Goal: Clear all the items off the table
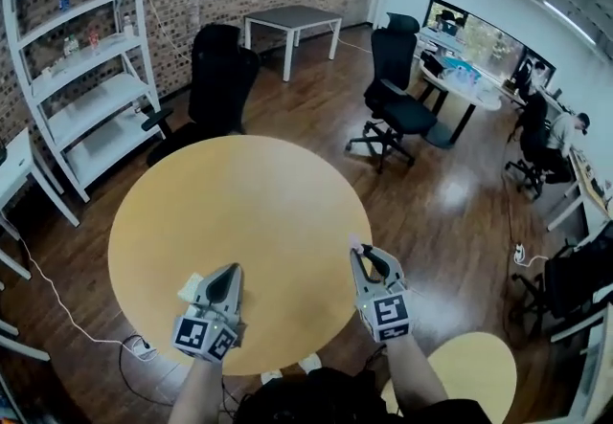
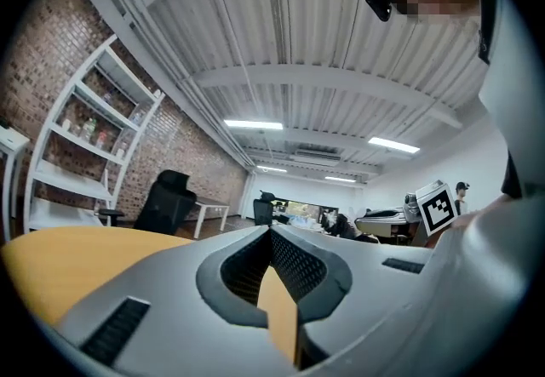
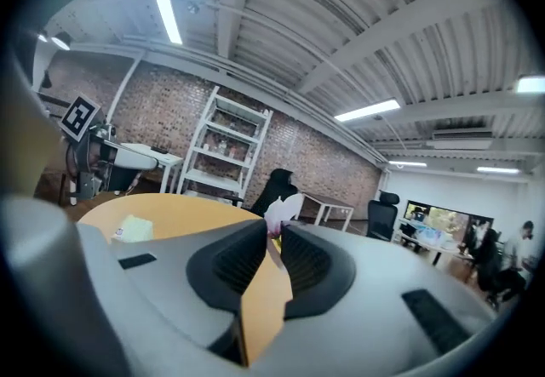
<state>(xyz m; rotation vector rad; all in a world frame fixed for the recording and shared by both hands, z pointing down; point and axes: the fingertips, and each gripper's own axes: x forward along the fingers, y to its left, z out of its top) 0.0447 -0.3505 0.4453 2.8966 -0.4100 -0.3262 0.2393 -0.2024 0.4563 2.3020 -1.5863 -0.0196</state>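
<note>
a crumpled white-pink scrap (image 3: 282,208) is being pinched in the tips of the right gripper (image 3: 274,237); the left gripper (image 2: 271,232) is being held shut, empty.

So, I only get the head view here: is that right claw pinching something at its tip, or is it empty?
Observer: The right gripper view shows the right claw shut on a small white-and-pink scrap that sticks up past the tips.
Operator: And the left claw?
Observer: The left gripper view shows the left claw shut with nothing in it. Only the yellow table shows through the gap below the tips.
Operator: Is anything left on the table?
Observer: Yes. In the right gripper view a pale yellow packet lies flat on the tabletop.
</note>
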